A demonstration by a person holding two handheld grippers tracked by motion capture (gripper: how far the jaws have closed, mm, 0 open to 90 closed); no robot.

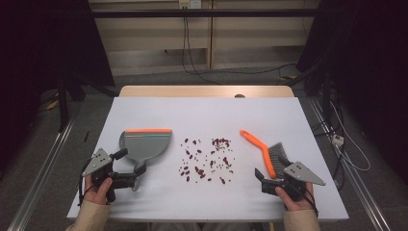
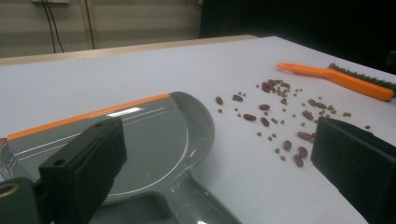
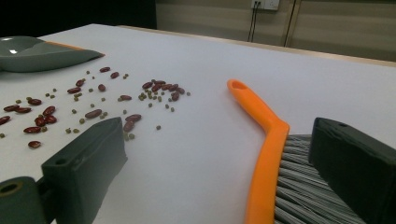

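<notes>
High view: both hand-held grippers, left (image 1: 135, 168), right (image 1: 262, 176), wide open, empty; left gripper view: dustpan (image 2: 154, 140) handle between jaws.

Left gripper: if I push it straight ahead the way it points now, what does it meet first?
Most likely the grey dustpan: its handle and pan lie between and just ahead of the open left gripper. The scattered beans lie off to one side. Depth is uncertain.

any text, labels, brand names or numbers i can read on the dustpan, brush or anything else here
None can be read in any view.
Dustpan: plain grey with an orange lip, no lettering visible.
Brush: plain orange handle and grey bristles, no mark.
Wall socket plate: too small and blurred to show any print.
Left gripper and right gripper: plain black fingers, no label visible.
</notes>
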